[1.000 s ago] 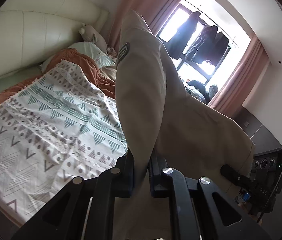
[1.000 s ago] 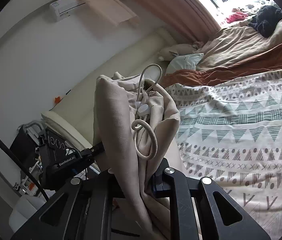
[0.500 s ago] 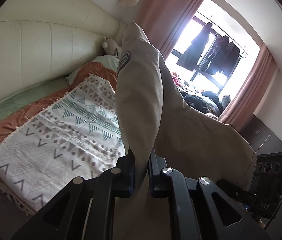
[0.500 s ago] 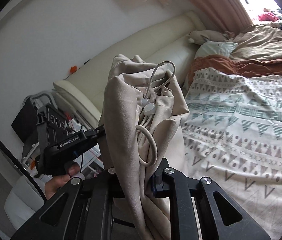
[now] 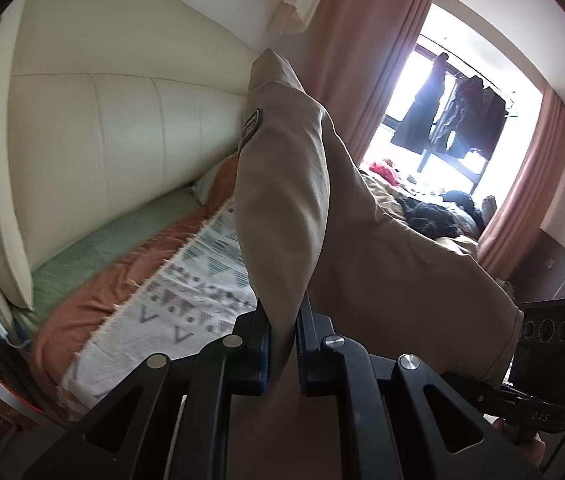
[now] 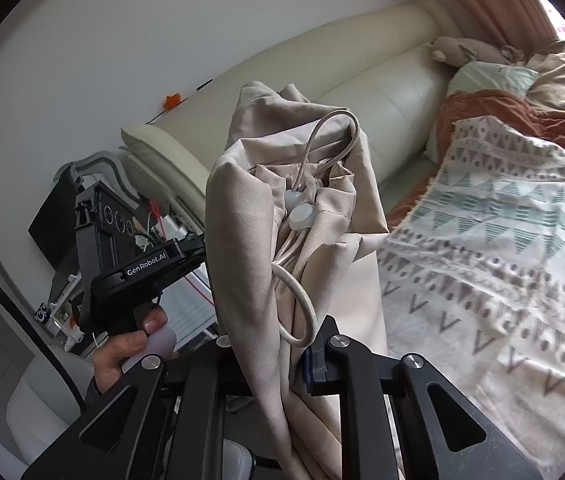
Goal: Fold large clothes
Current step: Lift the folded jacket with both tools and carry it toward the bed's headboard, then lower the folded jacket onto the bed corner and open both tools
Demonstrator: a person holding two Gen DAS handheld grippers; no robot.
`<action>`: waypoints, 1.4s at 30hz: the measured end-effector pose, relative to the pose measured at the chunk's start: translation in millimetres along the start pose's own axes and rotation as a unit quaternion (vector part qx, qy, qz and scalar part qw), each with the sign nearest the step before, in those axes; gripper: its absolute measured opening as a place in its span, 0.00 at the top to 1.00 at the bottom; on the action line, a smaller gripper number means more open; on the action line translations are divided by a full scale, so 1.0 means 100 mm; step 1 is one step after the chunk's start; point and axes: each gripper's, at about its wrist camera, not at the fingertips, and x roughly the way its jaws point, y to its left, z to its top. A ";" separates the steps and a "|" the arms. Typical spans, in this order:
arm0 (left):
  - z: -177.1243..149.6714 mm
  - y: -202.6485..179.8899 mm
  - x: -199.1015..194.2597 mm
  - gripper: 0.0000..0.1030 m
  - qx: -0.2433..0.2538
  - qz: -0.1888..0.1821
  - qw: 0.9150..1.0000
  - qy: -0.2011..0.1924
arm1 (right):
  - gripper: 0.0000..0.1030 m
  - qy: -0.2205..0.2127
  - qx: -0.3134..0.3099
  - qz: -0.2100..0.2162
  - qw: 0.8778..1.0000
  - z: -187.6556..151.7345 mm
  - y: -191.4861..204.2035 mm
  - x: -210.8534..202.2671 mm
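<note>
The left gripper is closed on a fold of the large beige woven garment, the cloth pinched flat between its two black fingers and rising upright from the jaws in a tall rounded column. A dark oval sewn patch sits high on that column, on the side facing the headboard. From the pinch the same fabric spreads away to the right as a broad taut sheet toward the other tool. The right gripper is likewise clamped on a bunched part of the garment, the cloth gathered thick between its fingers and standing up above them. A pale round drawstring cord with translucent plastic toggles hangs in loops down the bunch, ending just above the jaws. Both pinched parts are held in the air, apart from the bed. Beside them lies a white blanket printed with grey and teal triangles, over a rust-orange cover, against a cream padded headboard. In the right wrist view a hand grips the handle of the left tool.
</note>
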 end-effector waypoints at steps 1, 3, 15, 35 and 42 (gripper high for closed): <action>0.02 0.06 -0.02 0.89 0.001 0.008 1.000 0.000 | 0.89 0.005 -0.001 0.006 1.000 0.01 0.03 0.12; 0.04 0.22 -0.05 0.89 -0.003 0.029 1.000 0.003 | 0.89 0.015 -0.002 0.015 1.000 0.00 0.06 0.36; 0.19 0.83 0.43 0.90 0.005 0.126 0.991 0.049 | 0.89 0.068 0.051 0.075 0.994 0.13 -0.33 1.73; 0.17 1.30 2.52 0.86 0.058 0.243 0.953 0.172 | 0.89 0.080 0.170 0.006 0.982 0.06 -2.15 2.61; -0.24 1.60 2.54 0.86 0.012 0.253 0.939 0.233 | 0.89 0.099 0.228 -0.042 0.968 -0.23 -2.50 2.83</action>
